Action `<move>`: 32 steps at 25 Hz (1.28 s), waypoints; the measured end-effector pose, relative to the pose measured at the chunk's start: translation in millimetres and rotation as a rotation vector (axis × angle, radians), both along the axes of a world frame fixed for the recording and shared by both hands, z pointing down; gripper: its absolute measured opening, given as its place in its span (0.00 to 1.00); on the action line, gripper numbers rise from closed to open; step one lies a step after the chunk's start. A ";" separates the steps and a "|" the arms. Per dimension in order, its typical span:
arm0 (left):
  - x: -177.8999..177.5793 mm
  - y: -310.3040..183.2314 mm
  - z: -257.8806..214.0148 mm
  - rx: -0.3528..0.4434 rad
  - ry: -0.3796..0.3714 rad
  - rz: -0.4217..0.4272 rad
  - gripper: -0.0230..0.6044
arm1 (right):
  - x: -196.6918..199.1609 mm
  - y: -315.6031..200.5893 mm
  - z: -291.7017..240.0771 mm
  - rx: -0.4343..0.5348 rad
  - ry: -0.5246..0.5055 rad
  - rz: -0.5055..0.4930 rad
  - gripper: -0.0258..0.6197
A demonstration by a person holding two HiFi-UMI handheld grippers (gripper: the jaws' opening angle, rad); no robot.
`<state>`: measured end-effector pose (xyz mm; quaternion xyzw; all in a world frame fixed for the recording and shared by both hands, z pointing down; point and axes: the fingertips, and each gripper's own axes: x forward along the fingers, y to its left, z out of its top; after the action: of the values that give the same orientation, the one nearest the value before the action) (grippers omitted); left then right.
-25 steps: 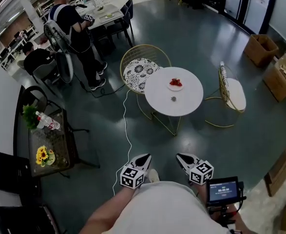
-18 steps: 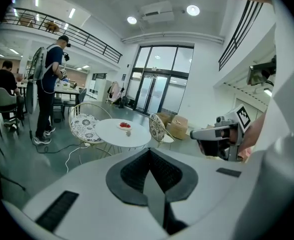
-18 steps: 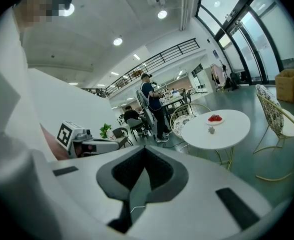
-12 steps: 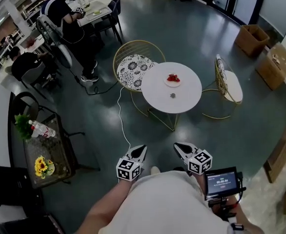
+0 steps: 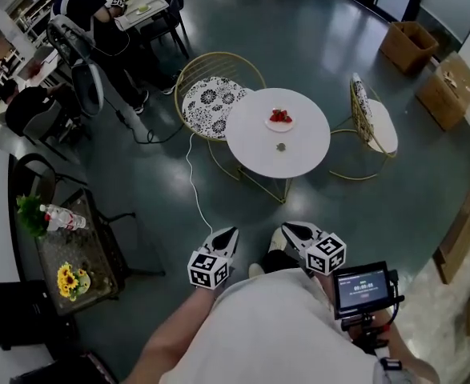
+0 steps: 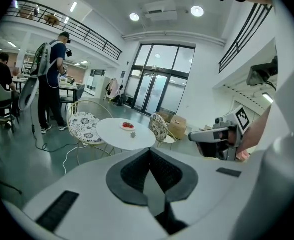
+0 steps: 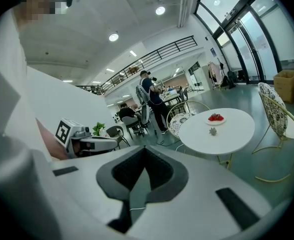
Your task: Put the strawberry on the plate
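Observation:
A white plate (image 5: 280, 119) bearing red strawberries (image 5: 280, 116) sits on the far half of a round white table (image 5: 255, 138). A small grey object (image 5: 281, 146) lies just nearer than the plate. Both grippers hang over the floor well short of the table, close to my body. My left gripper (image 5: 229, 234) has its jaws shut with nothing in them, and my right gripper (image 5: 286, 231) looks the same. From the left gripper view the plate (image 6: 127, 127) is far ahead; the right gripper view shows the plate (image 7: 216, 118) and the grey object (image 7: 213, 131).
Two gold wire chairs with patterned cushions (image 5: 210, 102) (image 5: 371, 122) flank the table. A white cable (image 5: 193, 184) runs across the dark floor. Cardboard boxes (image 5: 427, 70) stand at the right. A side table with flowers (image 5: 66, 277) is at the left, and people (image 5: 86, 18) stand beyond it.
Both grippers have moved across the floor together with my body, still shut. The table and plate sit a little higher in the head view than before.

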<state>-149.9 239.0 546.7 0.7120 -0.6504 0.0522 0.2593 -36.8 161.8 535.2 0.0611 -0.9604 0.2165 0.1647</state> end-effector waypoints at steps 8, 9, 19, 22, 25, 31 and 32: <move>-28.7 -38.8 2.9 -0.033 -0.009 -0.013 0.05 | -32.2 -44.2 2.9 -0.028 -0.011 -0.011 0.05; -32.6 -46.3 3.3 -0.036 -0.012 -0.015 0.05 | -35.0 -51.0 3.5 -0.030 -0.013 -0.011 0.05; -38.5 -170.9 5.9 -0.057 -0.066 0.044 0.05 | -40.2 -160.5 14.6 -0.062 -0.025 0.021 0.05; -41.7 -191.1 1.6 -0.052 -0.071 0.055 0.05 | -41.6 -178.4 11.6 -0.051 -0.024 0.023 0.05; -45.6 -200.8 -0.5 -0.049 -0.074 0.069 0.05 | -44.5 -189.8 5.4 -0.035 -0.026 0.033 0.05; -48.4 -211.5 3.3 -0.035 -0.078 0.085 0.05 | -42.9 -200.1 8.9 -0.018 -0.020 0.051 0.05; -48.8 -213.2 2.4 -0.031 -0.079 0.088 0.05 | -43.0 -201.1 8.8 -0.015 -0.019 0.051 0.05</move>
<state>-198.8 25.8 549.1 0.7334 -0.6272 0.1018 0.2417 -79.9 -39.4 544.0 0.0826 -0.9584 0.2282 0.1505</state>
